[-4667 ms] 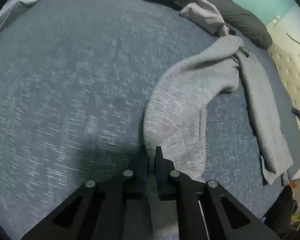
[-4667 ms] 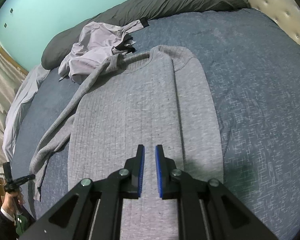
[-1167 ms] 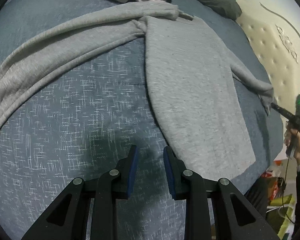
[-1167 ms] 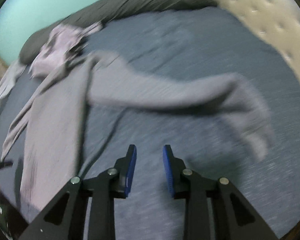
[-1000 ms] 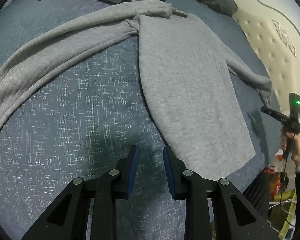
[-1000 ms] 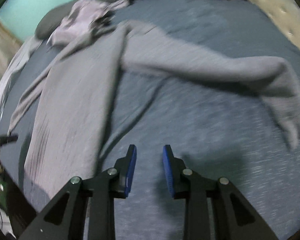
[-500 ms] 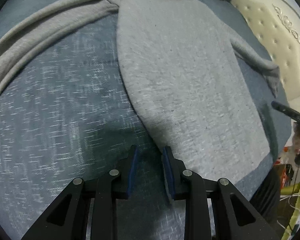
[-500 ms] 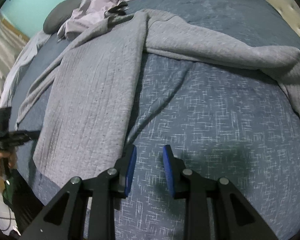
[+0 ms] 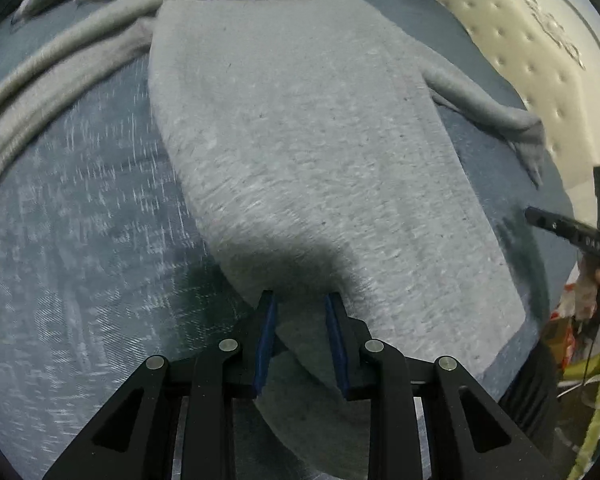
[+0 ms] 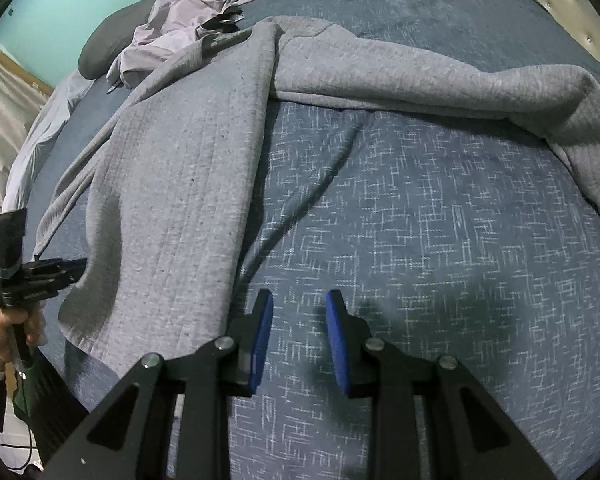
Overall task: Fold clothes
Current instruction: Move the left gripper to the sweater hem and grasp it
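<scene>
A grey sweater (image 9: 308,140) lies flat on the blue bedspread (image 9: 80,240), one sleeve (image 9: 40,80) trailing left and the other (image 9: 492,108) to the right. My left gripper (image 9: 300,312) is open and low at the sweater's side edge near the hem, with cloth lying between its fingers. In the right wrist view the sweater (image 10: 172,184) is on the left and its sleeve (image 10: 460,80) stretches across the top right. My right gripper (image 10: 300,312) stands open over bare bedspread (image 10: 420,240), just right of the sweater's edge.
A crumpled lilac garment (image 10: 172,32) and a dark pillow (image 10: 100,56) lie at the bed's far end. A cream tufted headboard (image 9: 520,60) borders the bed. The person's hand (image 10: 4,332) holds the left gripper (image 10: 76,270) at the bed's near-left edge.
My left gripper has moved forward and down onto the sweater's side edge, so cloth now lies between its fingers. The right gripper has come slightly closer to the bedspread beside the sweater.
</scene>
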{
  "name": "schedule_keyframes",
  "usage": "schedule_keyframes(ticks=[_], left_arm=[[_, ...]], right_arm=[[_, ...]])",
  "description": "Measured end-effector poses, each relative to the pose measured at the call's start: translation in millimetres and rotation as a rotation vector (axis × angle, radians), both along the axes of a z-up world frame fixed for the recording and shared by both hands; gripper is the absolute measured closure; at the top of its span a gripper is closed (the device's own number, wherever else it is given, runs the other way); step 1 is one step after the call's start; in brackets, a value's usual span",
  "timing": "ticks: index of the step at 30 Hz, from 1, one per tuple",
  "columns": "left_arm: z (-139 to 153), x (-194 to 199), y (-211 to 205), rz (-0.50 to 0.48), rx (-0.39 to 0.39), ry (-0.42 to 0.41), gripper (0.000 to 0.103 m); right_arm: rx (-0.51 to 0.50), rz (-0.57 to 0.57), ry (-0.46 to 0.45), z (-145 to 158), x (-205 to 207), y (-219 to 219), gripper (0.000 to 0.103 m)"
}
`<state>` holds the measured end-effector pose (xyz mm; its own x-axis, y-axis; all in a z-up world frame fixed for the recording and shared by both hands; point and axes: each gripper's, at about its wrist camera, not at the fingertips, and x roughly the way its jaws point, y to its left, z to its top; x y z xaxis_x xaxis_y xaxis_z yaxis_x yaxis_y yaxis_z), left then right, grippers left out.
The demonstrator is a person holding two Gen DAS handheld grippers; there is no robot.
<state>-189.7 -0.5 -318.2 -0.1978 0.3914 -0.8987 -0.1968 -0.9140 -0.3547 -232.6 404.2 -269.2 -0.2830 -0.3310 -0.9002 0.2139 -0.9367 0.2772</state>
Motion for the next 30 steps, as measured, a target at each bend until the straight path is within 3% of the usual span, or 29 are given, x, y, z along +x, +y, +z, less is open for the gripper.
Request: schedule_keyframes(ticks=[5,17,30], left_arm=[[-4.3,9.4,2.1,-0.055,0.024,-0.023,0.075],[-5.3,26.4,9.0,-0.079,-0.016,-0.062,0.071],[-1.8,54.8,-17.0,-0.121,-0.107,-0.059,0.066]], right_arm=[[-0.003,0.019,-0.002,-0.3,3.5,-5.1,0.076],[-0.012,0.027,0.000,2.1,6.4,-10.3,0.076],[-0.023,0.004,0.005,8.4,8.3,-5.8,0.076]])
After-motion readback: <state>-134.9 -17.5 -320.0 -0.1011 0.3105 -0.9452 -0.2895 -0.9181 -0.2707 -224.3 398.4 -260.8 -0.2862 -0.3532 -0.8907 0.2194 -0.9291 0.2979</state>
